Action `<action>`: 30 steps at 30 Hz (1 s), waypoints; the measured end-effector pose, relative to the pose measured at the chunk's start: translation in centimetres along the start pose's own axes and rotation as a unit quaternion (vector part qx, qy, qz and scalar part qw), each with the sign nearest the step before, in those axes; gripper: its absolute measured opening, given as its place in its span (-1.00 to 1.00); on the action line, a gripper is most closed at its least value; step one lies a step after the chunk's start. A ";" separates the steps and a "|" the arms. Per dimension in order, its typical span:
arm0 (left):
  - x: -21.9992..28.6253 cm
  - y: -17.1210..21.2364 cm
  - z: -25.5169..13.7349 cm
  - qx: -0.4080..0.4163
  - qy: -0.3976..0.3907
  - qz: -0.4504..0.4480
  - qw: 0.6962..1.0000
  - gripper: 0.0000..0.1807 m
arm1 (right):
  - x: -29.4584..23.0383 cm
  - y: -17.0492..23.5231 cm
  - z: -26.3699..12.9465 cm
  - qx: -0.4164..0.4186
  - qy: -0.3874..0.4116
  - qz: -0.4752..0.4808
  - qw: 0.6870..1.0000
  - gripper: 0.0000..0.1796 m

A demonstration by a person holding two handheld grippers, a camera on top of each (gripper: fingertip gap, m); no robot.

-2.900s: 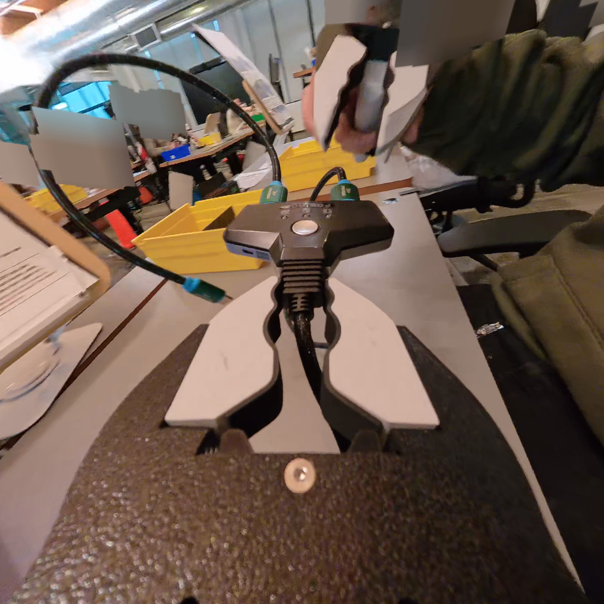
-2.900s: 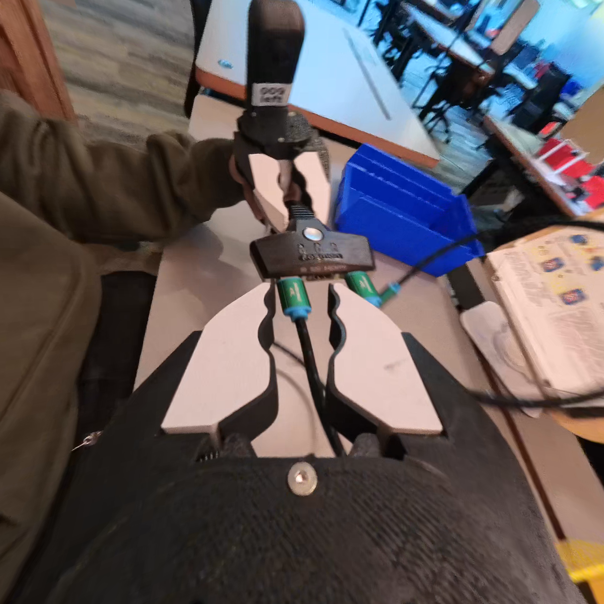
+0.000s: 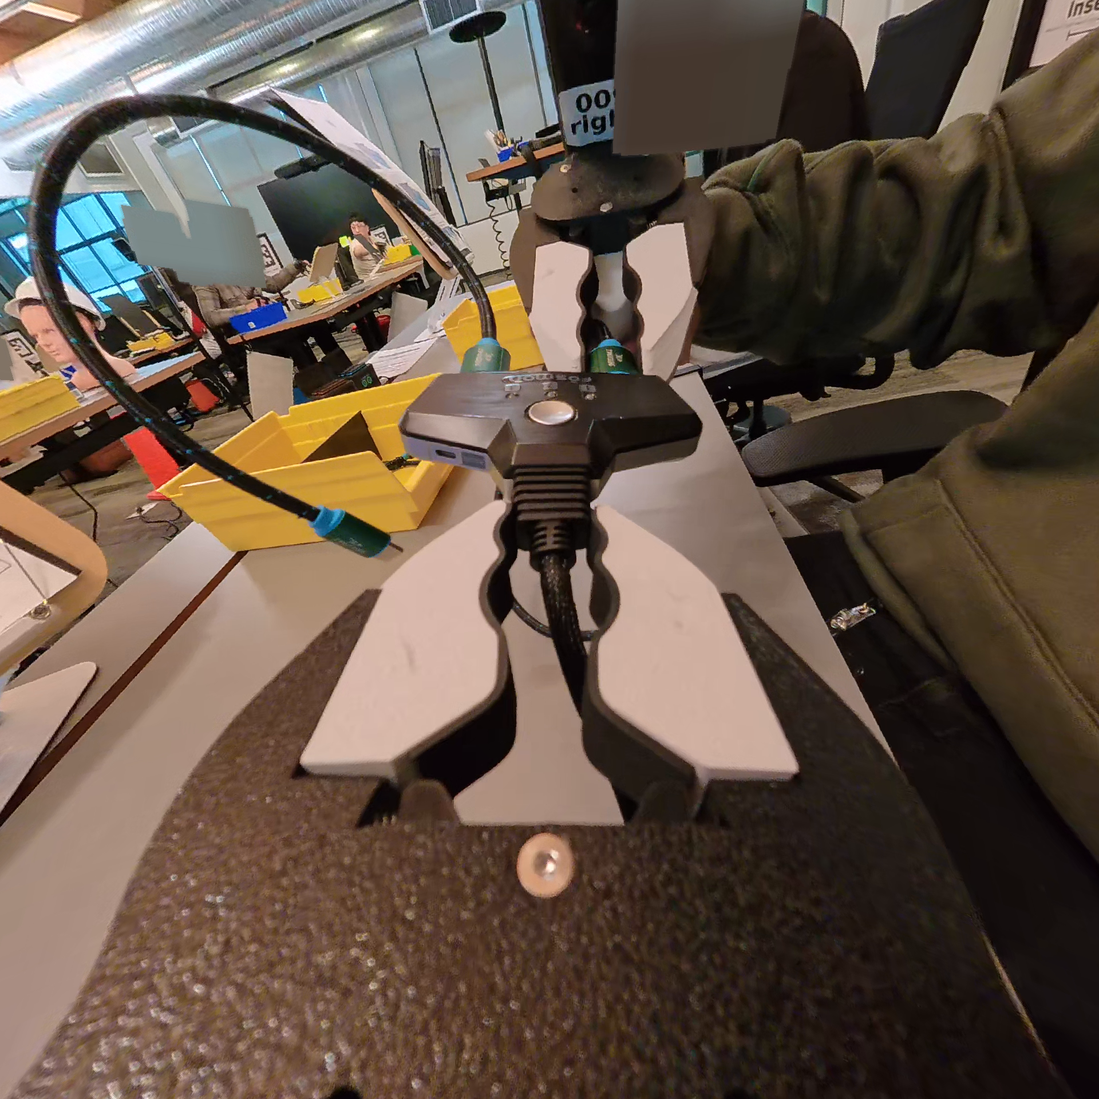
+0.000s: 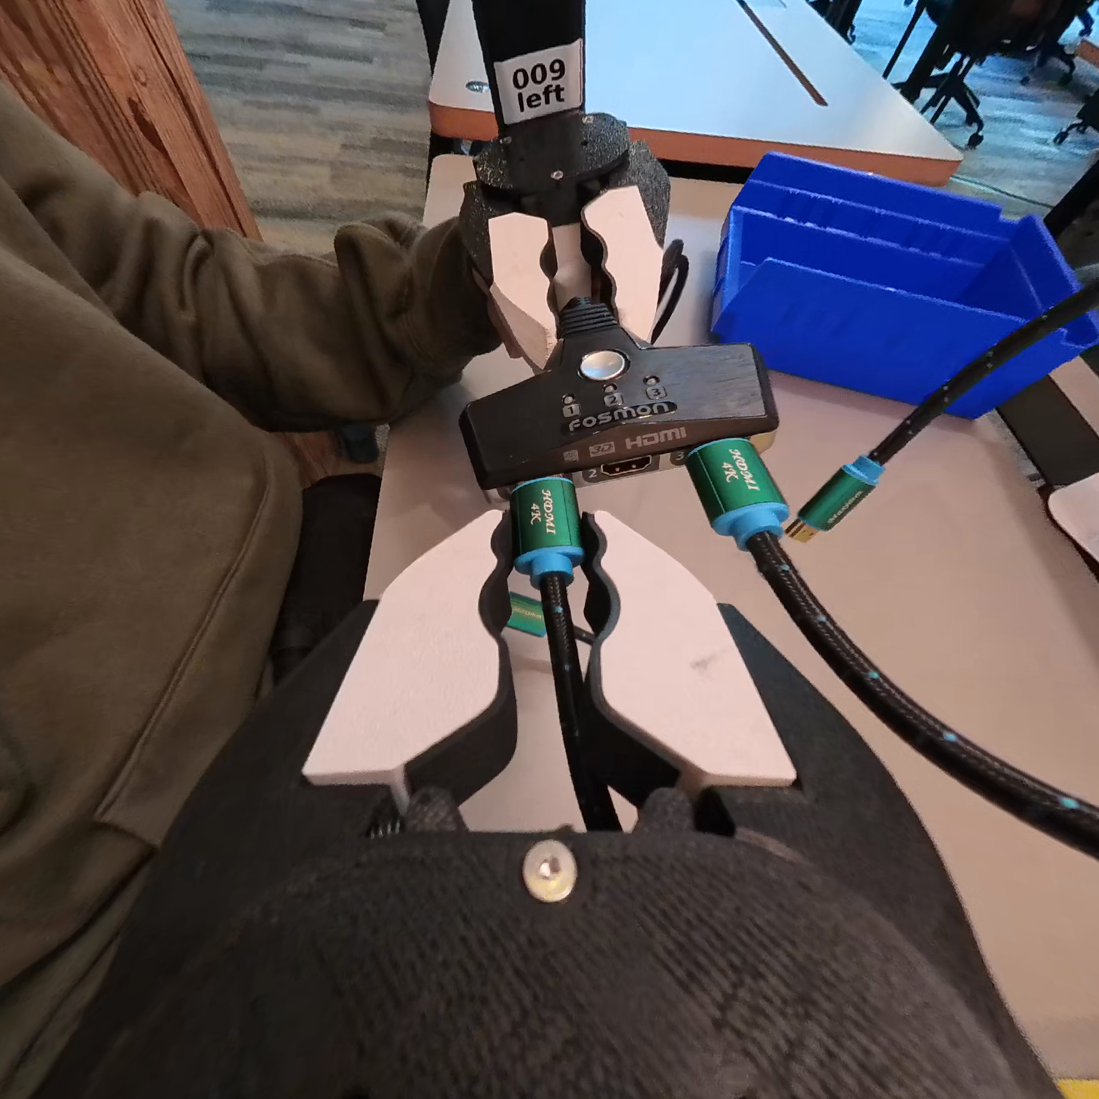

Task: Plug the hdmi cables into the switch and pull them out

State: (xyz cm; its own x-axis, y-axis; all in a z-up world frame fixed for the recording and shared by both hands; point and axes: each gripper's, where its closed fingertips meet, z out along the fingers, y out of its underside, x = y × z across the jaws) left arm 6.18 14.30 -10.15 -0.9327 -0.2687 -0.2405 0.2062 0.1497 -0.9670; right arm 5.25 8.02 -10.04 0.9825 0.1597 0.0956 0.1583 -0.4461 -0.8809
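A black T-shaped HDMI switch [image 3: 550, 416] [image 4: 618, 404] is held just above the grey table [image 4: 892, 624]. My left gripper [image 3: 550, 529] is shut on the ribbed neck of the switch; it also shows in the right wrist view [image 4: 571, 279]. My right gripper [image 4: 544, 535] is shut on a green HDMI plug [image 4: 544, 517] seated in the switch's left port; it also shows in the left wrist view [image 3: 612, 309]. A second green plug [image 4: 734, 487] sits in the right port. The middle port [image 4: 630, 470] is empty. That cable's loose plug [image 4: 832, 505] [image 3: 351, 535] hangs free.
A blue bin [image 4: 880, 297] stands on the table behind the switch. Yellow bins [image 3: 309, 476] stand on the other side. A wooden document stand [image 3: 53, 559] is at the left edge. Another green plug [image 4: 523, 615] lies under my right fingers. An office chair [image 3: 862, 428] is beside the table.
My right gripper has come down level with the switch and closed on the plug in the left port. My left gripper still holds the switch's neck.
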 end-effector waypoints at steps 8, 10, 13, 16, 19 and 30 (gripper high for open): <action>0.0 0.1 0.5 -0.017 -0.004 -0.004 1.000 -0.76 | 0.2 0.9 -0.4 -0.009 0.008 0.007 1.000 -0.75; -0.1 0.3 0.6 -0.019 -0.004 -0.013 1.000 -0.76 | 0.5 1.0 -0.4 -0.013 0.014 0.007 1.000 -0.75; -0.1 0.4 0.7 -0.029 -0.005 -0.016 0.999 -0.77 | 0.5 1.3 -0.5 -0.021 0.016 0.009 1.000 -0.74; 0.0 0.3 0.7 -0.029 -0.003 -0.018 0.999 -0.77 | 0.5 1.4 -0.8 -0.025 0.017 0.008 1.000 -0.74; 0.2 0.1 0.6 -0.028 -0.001 -0.014 1.000 -0.77 | 0.4 1.4 -1.1 -0.027 0.016 0.007 0.999 -0.75; 0.5 0.3 1.3 -0.038 0.005 -0.015 0.999 -0.78 | -0.2 2.4 -1.5 -0.015 0.029 -0.007 0.999 -0.75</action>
State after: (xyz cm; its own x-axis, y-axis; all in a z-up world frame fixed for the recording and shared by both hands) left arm 6.15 13.00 -10.62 -0.9411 -0.2646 -0.2104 0.1557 0.2132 -0.9645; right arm 5.58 5.61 -11.47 0.9841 0.1152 0.1350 0.1737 -0.4713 -0.8647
